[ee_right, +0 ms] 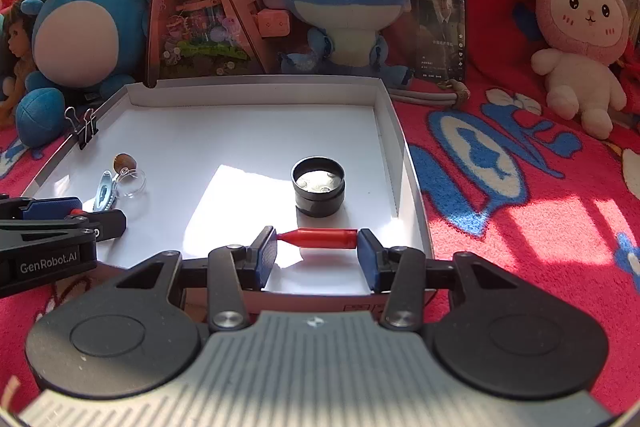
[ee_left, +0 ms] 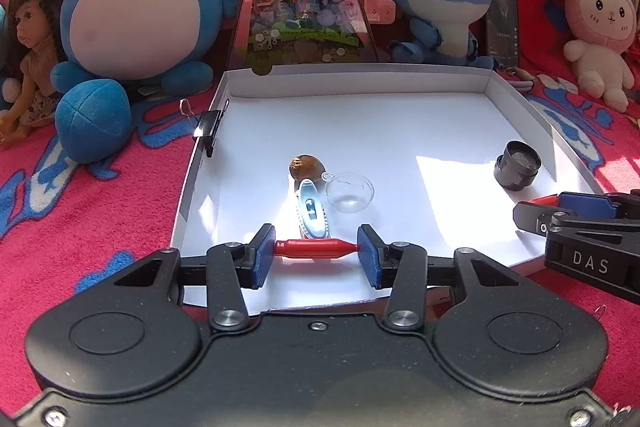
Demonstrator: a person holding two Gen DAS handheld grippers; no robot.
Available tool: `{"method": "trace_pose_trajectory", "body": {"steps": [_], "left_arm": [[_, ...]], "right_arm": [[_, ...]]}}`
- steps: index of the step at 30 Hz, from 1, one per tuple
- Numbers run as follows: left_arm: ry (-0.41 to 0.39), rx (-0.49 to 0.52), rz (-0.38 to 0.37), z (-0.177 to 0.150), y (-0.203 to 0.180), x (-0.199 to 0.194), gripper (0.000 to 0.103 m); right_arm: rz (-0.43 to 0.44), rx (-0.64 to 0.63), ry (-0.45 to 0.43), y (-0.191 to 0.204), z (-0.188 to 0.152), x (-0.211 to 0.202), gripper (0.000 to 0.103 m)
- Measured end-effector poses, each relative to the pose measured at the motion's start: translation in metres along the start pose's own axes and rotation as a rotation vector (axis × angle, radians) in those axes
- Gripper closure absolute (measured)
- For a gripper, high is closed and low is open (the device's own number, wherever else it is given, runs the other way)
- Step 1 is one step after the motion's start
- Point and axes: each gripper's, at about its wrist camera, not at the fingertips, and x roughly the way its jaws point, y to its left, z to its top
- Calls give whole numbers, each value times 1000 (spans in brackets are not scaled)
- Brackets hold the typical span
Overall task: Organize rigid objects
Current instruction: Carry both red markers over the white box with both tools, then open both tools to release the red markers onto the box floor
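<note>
The left gripper (ee_left: 317, 250) is clamping a red bullet-shaped piece (ee_left: 316, 249) endwise between its blue fingers (ee_left: 262, 253), which are standing partly apart, each pad pressing on one tip of the piece. It is hovering over the near edge of a shallow white cardboard tray (ee_left: 400, 131) lying on a red patterned blanket (ee_left: 100, 227). The right gripper (ee_right: 317, 239) is holding a second red bullet-shaped piece (ee_right: 320, 239) in the same way, pointed tip on the left finger, flat end on the right, above the tray's near right corner.

Inside the tray, a black round container (ee_right: 318, 187) is sitting just beyond the right gripper. Toward the left, a walnut (ee_left: 306, 166), a light blue clip-like gadget (ee_left: 312, 209) and a clear plastic half-sphere (ee_left: 349, 191) are lying close together. A black binder clip (ee_left: 209, 125) is gripping the tray's left wall. Plush toys, among them a blue Stitch (ee_right: 346, 3) and a pink rabbit (ee_right: 580, 35), are sitting behind the tray.
</note>
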Motion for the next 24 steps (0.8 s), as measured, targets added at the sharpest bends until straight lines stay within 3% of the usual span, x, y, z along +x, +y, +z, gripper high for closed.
{"method": "trace_pose_trajectory", "body": {"steps": [11, 16, 18, 24], "left_arm": [[26, -15, 5, 6, 0, 3, 60], [30, -14, 1, 5, -1, 2, 49], [29, -9, 2, 4, -1, 0, 41], [14, -2, -5, 3, -3, -7, 31]], "right_arm": [[1, 4, 50, 1, 5, 8, 53], [13, 17, 46, -2, 4, 7, 49], [17, 22, 43, -3, 4, 6, 46], [24, 24, 26, -4, 5, 0, 40]]}}
